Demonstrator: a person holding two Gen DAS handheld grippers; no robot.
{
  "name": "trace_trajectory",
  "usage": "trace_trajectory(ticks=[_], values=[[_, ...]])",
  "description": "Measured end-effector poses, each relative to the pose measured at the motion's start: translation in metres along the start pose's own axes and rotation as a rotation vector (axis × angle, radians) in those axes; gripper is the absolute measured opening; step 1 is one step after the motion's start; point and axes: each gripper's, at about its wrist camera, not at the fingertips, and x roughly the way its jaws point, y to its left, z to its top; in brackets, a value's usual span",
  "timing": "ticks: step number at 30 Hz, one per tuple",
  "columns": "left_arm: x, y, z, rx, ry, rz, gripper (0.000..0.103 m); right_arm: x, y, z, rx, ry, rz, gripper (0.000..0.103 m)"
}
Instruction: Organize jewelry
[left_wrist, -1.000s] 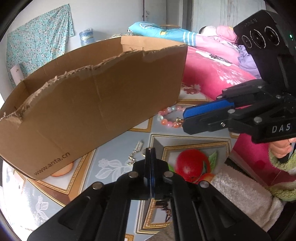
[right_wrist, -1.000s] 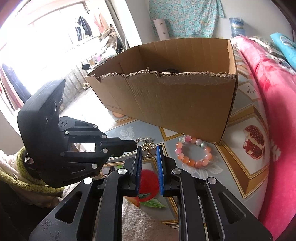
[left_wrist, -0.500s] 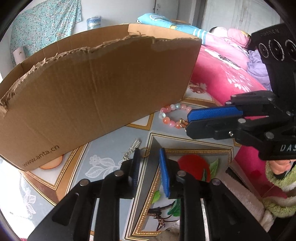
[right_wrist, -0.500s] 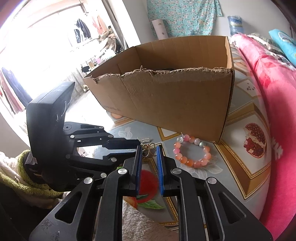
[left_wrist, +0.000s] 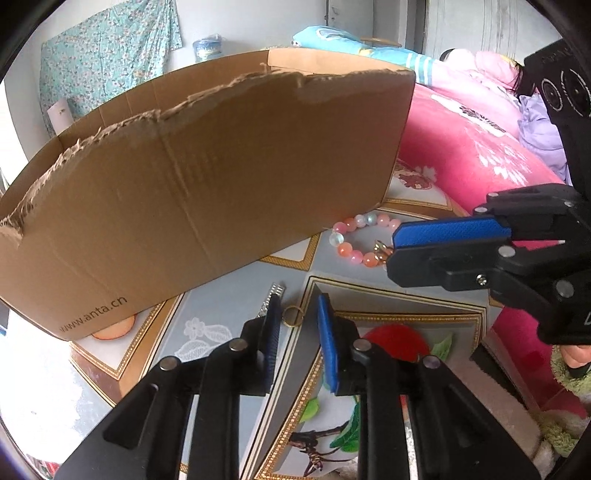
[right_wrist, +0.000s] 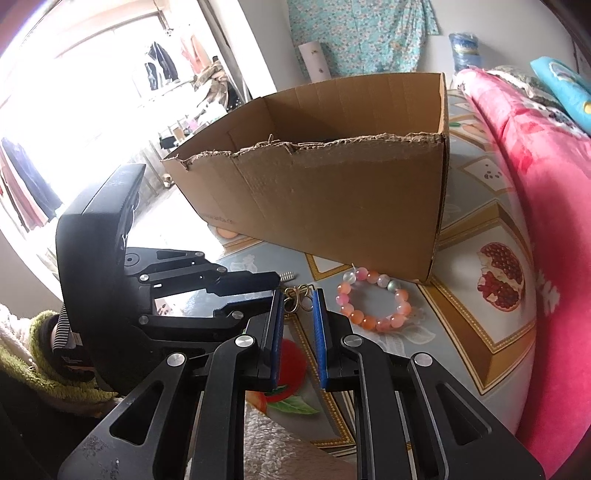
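A gold ring (left_wrist: 293, 316) lies on the printed tablecloth between the pads of my left gripper (left_wrist: 297, 306). Its jaws are closing but the pads do not touch the ring. A short silver chain (left_wrist: 271, 294) lies just beyond its left finger. My right gripper (right_wrist: 298, 295) is shut on a gold looped piece (right_wrist: 297, 298) at its tips, and in the left wrist view that gripper (left_wrist: 390, 251) hovers by the pink and orange bead bracelet (left_wrist: 345, 250). The bracelet (right_wrist: 400, 295) lies in front of the torn cardboard box (left_wrist: 221, 184).
The box (right_wrist: 332, 199) stands open-topped right behind the jewelry. A pink blanket (right_wrist: 535, 184) rises along the right side. A white towel (right_wrist: 269, 435) covers the near edge. A hand in a green sleeve (right_wrist: 44, 332) holds the left gripper (right_wrist: 275, 286).
My left gripper went from shut to open and tipped closer to the table; the gold ring now shows between its pads. The right gripper kept still with the gold piece.
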Motion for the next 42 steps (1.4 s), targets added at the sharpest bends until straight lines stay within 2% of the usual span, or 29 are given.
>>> trace_trajectory(ticks=[1, 2, 14, 21, 24, 27, 29, 31, 33, 34, 37, 39, 42], values=[[0.0, -0.001, 0.0, 0.006, -0.002, 0.006, 0.013, 0.0, -0.001, 0.0, 0.002, -0.001, 0.0, 0.013], [0.0, -0.002, 0.0, 0.011, -0.003, 0.01, 0.012, 0.0, -0.001, 0.0, 0.002, -0.002, 0.001, 0.013], [-0.011, 0.0, -0.004, 0.026, -0.046, -0.024, 0.011, -0.007, 0.0, 0.003, -0.008, -0.023, -0.007, 0.013], [-0.07, 0.004, 0.004, 0.059, -0.178, -0.078, 0.012, -0.037, 0.017, 0.022, -0.065, -0.103, 0.003, 0.013], [-0.101, 0.016, 0.017, 0.046, -0.249, -0.096, 0.012, -0.052, 0.027, 0.049, -0.124, -0.162, 0.002, 0.013], [-0.117, 0.037, 0.039, 0.021, -0.288, -0.091, 0.012, -0.051, 0.03, 0.077, -0.153, -0.169, 0.007, 0.013], [-0.111, 0.057, 0.059, -0.017, -0.265, -0.107, 0.012, -0.039, 0.026, 0.103, -0.144, -0.138, 0.023, 0.013], [-0.097, 0.076, 0.077, -0.069, -0.211, -0.138, 0.012, -0.018, 0.016, 0.131, -0.115, -0.067, 0.033, 0.013], [-0.073, 0.096, 0.096, -0.124, -0.134, -0.18, 0.012, 0.009, 0.003, 0.153, -0.078, 0.026, 0.027, 0.013], [-0.064, 0.104, 0.103, -0.144, -0.101, -0.19, 0.012, 0.029, -0.006, 0.165, -0.042, 0.099, 0.017, 0.013], [-0.037, 0.121, 0.117, -0.189, -0.021, -0.209, 0.012, 0.073, -0.027, 0.187, 0.038, 0.241, 0.016, 0.013], [-0.019, 0.125, 0.123, -0.215, 0.036, -0.213, 0.012, 0.096, -0.036, 0.197, 0.058, 0.299, -0.018, 0.014], [-0.003, 0.133, 0.127, -0.256, 0.083, -0.227, 0.015, 0.113, -0.042, 0.2, 0.072, 0.334, -0.042, 0.015]])
